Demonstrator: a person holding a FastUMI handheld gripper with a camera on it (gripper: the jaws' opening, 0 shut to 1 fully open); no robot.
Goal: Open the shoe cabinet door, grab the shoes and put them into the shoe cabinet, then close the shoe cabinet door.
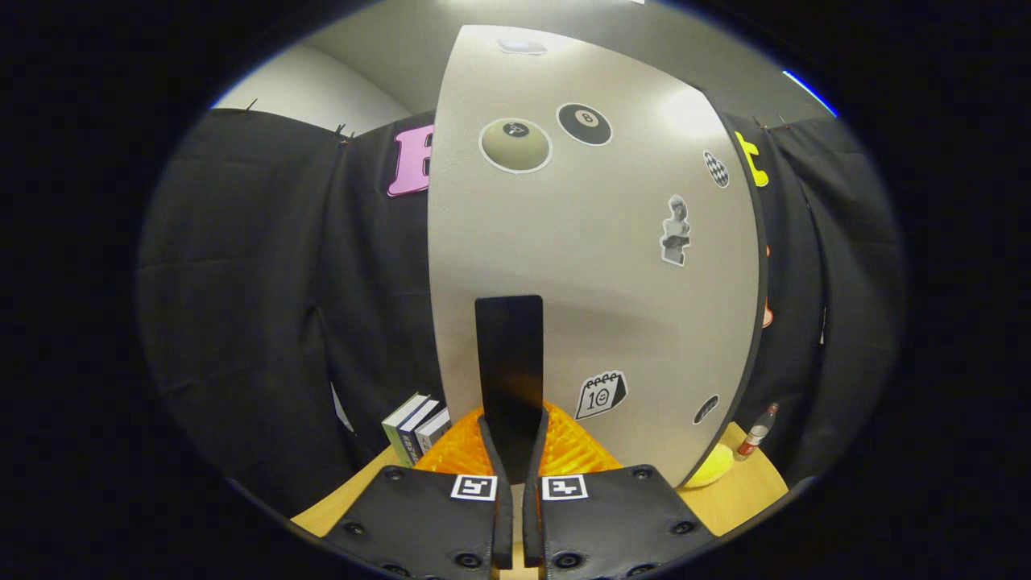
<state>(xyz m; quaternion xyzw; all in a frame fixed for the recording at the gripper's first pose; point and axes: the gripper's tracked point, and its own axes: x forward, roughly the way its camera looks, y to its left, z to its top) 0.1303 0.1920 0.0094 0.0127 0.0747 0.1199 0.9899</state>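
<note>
The shoe cabinet door (596,266) is a tall grey panel with several stickers, standing close in front of me. A flat black handle (509,354) sticks out from its lower part, edge towards me. My gripper (513,431) is shut on the handle's near end, one finger pressing on each side. Whether the door is ajar or flush with the cabinet cannot be told. An orange latticed object (573,451) lies just beyond the fingers at the foot of the door, partly hidden by them.
Three upright books (415,427) stand on the wooden surface (749,487) left of the door. To the right of the door are a yellow object (713,467) and a small bottle (757,433). Black cloth hangs on both sides.
</note>
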